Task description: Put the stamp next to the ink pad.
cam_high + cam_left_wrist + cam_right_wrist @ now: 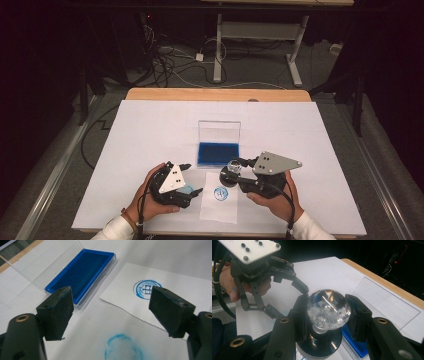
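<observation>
Blue smudge (123, 347) under left claw (110, 312), unseen from above.

The high view looks forward and down from above the near edge of the table (150, 130), far enough off to take in the whole top, with the ink pad (218, 153) near its middle. The left gripper view sits low and close, facing the ink pad (81, 272) from its near side. The right gripper view, closer still, looks across the ink pad (354, 343) towards the table's wooden edge (387, 283). All three share the ink pad.
</observation>
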Motion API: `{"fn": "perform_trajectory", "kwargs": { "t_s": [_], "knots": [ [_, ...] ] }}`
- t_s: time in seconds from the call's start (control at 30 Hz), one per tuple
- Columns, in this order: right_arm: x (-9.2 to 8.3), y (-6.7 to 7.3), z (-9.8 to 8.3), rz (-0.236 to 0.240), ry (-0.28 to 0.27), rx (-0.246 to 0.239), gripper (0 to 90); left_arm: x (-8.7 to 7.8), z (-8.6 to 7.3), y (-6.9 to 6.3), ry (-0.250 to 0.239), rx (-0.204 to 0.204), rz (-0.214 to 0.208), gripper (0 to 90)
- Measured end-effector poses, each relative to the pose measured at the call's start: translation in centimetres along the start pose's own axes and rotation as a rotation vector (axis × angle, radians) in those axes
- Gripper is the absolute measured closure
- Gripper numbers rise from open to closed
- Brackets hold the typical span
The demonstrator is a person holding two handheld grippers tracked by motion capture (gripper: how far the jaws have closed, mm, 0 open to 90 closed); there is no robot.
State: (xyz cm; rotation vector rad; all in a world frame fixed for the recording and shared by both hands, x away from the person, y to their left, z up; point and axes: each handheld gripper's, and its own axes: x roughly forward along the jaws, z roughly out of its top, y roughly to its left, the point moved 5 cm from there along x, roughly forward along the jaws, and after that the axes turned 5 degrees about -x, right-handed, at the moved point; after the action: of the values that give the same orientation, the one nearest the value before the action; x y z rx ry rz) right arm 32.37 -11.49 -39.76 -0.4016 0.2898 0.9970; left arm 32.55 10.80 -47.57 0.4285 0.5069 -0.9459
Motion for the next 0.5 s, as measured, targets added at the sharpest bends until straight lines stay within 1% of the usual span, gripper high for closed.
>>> {"fn": "perform_trajectory", "kwargs": {
  "t_s": [0.2, 0.27, 0.33, 0.5],
  "knots": [
    [-0.2, -0.4, -0.1, -0.019, 0.005, -0.002, 57.1, -0.9, -0.2, 0.5, 0.003, -0.002, 0.022, 19.2],
    [-0.3, -0.6, -0.1, -0.030, 0.009, -0.006, 57.1, -1.2, -0.1, 0.6, -0.004, -0.001, 0.029, 19.2],
    [-0.4, -1.0, -0.2, -0.038, 0.009, 0.000, 57.1, -1.4, -0.2, 0.7, -0.006, -0.002, 0.034, 19.2],
    [-0.6, -1.7, -0.5, -0.059, 0.017, 0.008, 57.1, -1.8, -0.5, 1.1, 0.000, 0.005, 0.054, 19.0]
  ]
}}
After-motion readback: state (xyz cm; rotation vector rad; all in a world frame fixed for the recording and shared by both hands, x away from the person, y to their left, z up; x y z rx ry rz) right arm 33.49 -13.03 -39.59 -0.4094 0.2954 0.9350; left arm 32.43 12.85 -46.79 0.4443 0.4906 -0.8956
